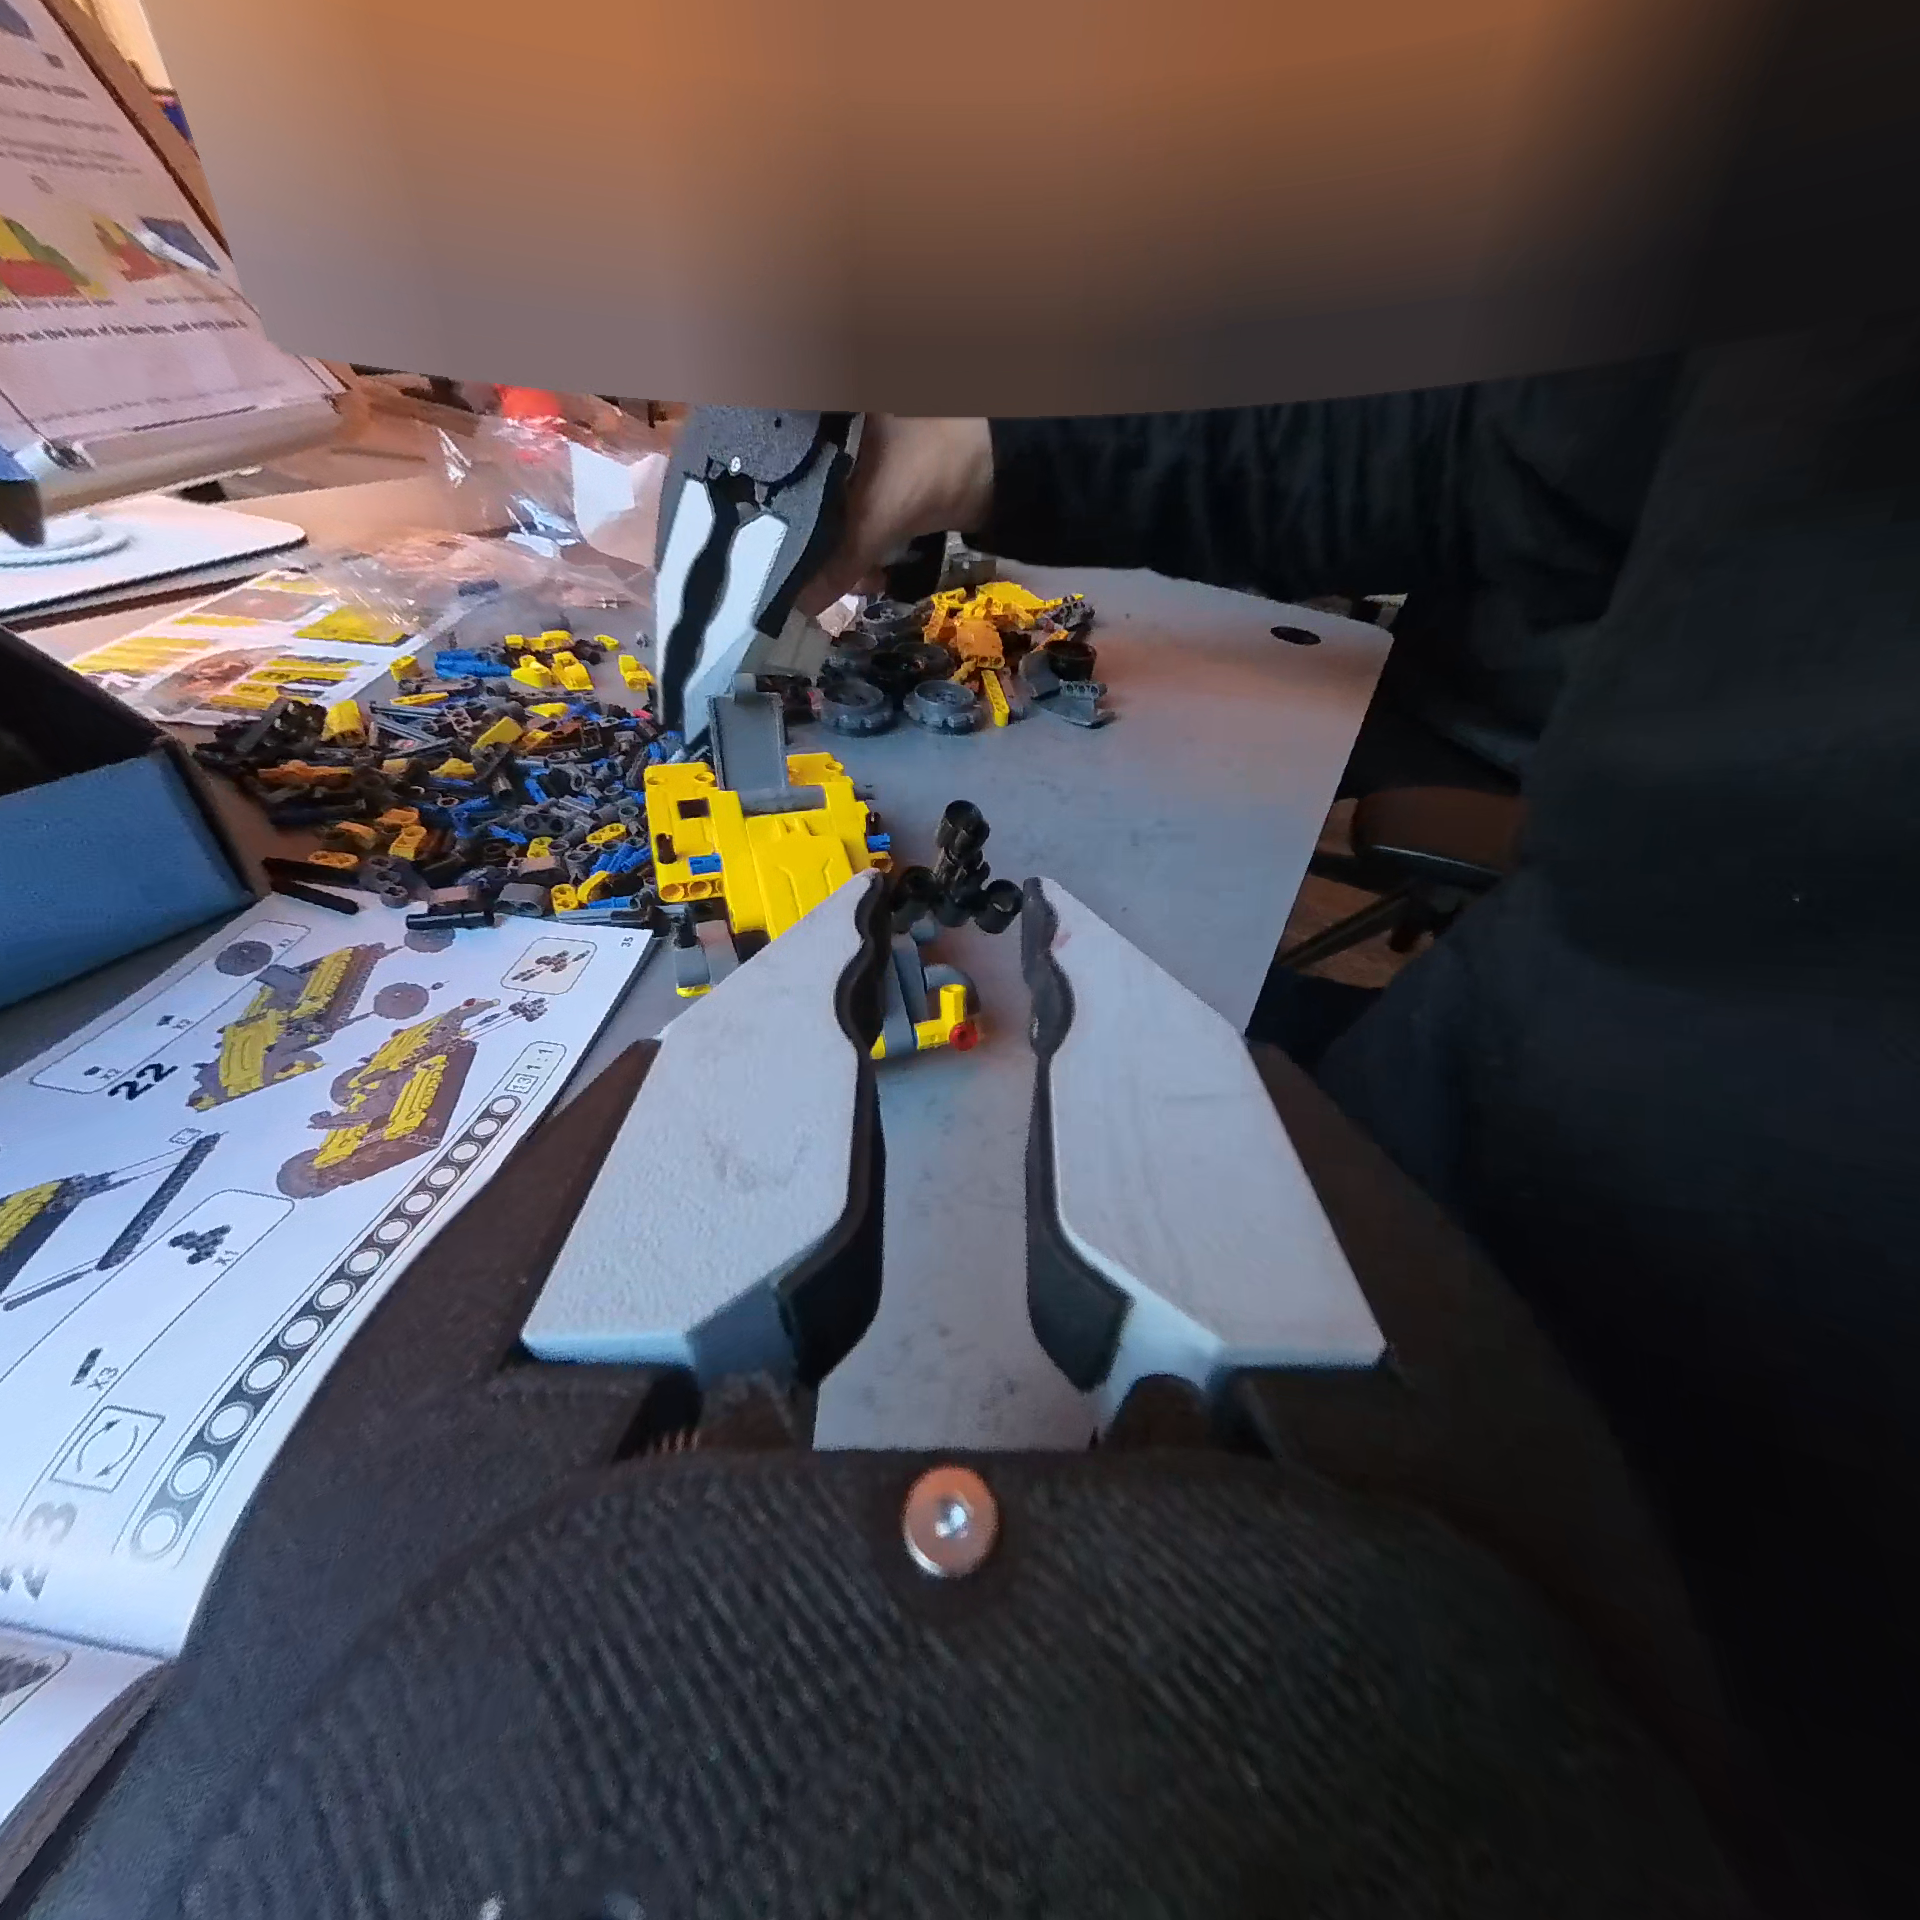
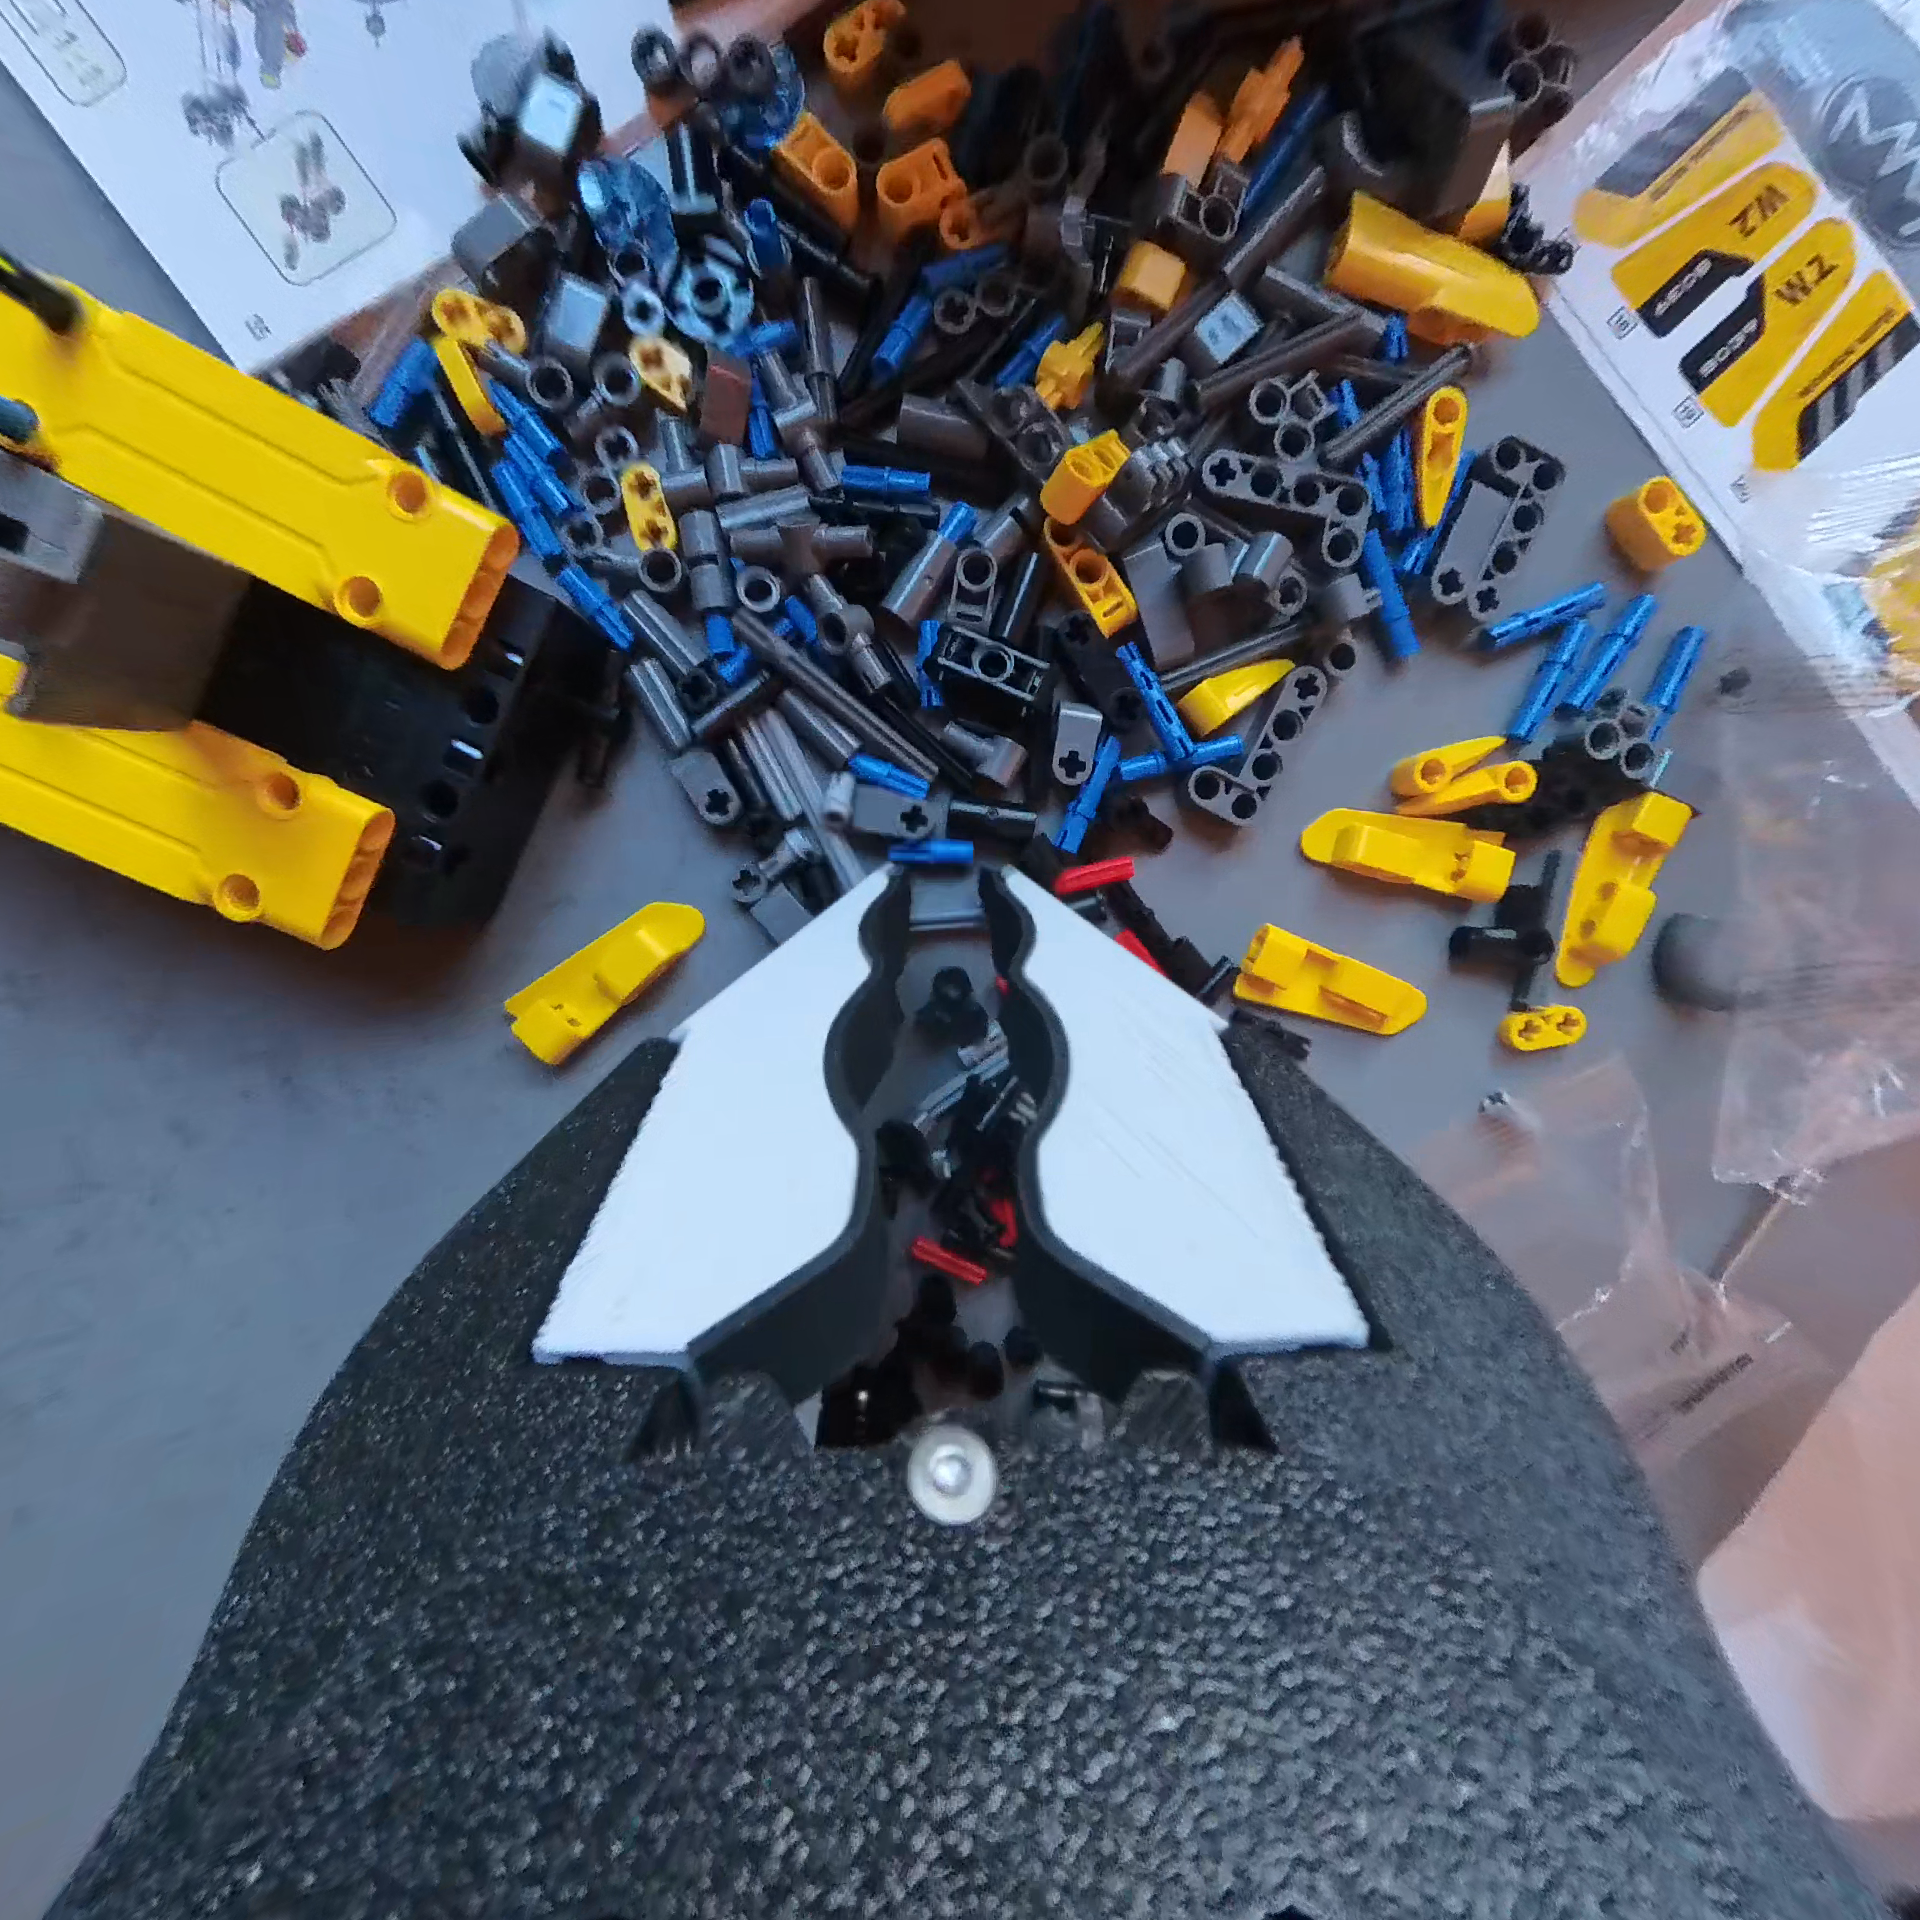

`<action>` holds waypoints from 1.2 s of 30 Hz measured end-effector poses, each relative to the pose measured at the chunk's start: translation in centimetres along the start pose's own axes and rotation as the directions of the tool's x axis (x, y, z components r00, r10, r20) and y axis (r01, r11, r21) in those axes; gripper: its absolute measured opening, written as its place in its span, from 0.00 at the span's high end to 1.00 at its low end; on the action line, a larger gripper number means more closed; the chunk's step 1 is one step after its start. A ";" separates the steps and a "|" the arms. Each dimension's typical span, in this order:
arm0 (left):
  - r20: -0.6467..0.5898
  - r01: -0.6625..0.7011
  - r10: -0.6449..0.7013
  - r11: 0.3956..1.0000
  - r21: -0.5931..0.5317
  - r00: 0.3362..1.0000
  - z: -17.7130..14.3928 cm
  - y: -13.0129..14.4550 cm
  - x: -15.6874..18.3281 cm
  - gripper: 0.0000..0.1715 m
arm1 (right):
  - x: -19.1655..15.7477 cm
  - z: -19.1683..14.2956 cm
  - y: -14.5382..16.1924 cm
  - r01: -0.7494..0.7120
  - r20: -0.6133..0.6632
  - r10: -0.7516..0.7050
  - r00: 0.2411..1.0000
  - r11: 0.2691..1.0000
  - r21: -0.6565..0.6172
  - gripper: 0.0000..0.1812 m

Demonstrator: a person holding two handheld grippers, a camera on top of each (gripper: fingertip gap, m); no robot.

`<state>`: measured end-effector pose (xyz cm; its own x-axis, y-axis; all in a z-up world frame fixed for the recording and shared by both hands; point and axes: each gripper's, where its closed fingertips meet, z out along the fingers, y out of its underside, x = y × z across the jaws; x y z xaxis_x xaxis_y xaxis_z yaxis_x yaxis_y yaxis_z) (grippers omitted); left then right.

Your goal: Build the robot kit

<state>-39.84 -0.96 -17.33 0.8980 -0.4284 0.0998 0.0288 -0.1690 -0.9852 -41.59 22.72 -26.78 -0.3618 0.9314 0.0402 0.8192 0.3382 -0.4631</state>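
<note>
The left gripper (image 1: 954,902) fingers stand released around a black connector piece (image 1: 958,871); the right gripper (image 2: 943,883) seems clenched on a dark grey piece (image 2: 940,896).

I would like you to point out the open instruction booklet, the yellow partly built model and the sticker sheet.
instruction booklet (image 1: 312,1122): left wrist view, on its open white page.
yellow model (image 1: 769,842): left wrist view, on its yellow top panel.
sticker sheet (image 2: 1756,301): right wrist view, on a yellow sticker.

yellow model (image 2: 239,540) cut off at left edge; sticker sheet (image 2: 1756,312) cropped right
</note>
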 end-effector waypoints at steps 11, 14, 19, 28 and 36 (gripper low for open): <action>-0.004 0.008 -0.008 1.000 0.003 1.000 0.0 0.0 0.0 0.88 | -0.1 -0.2 -0.1 0.043 0.027 -0.044 0.999 0.998 0.041 0.96; 0.002 -0.002 0.002 1.000 -0.007 1.000 0.1 0.1 0.0 0.88 | -0.3 -0.9 -0.3 0.039 0.023 -0.041 0.999 0.997 0.061 0.96; 0.011 -0.013 0.014 1.000 -0.019 1.000 0.2 0.3 0.0 0.87 | -1.4 -2.8 0.0 0.031 0.004 -0.032 0.999 0.996 0.088 0.96; 0.026 -0.038 0.039 0.999 -0.018 0.999 0.2 0.4 0.2 0.87 | -7.9 -5.1 2.2 -0.047 0.062 0.039 0.997 0.989 0.137 0.96; 0.007 -0.004 0.004 1.000 -0.006 1.000 -0.2 0.4 0.2 0.88 | -11.0 -4.5 4.2 -0.128 0.091 0.118 0.989 0.987 0.102 0.96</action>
<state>-39.76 -1.31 -17.72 0.9011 -0.4230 0.0951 0.0227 -0.1730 -0.9847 -32.15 14.55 -25.21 -0.3010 0.9488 -0.0953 0.8088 0.2011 -0.5526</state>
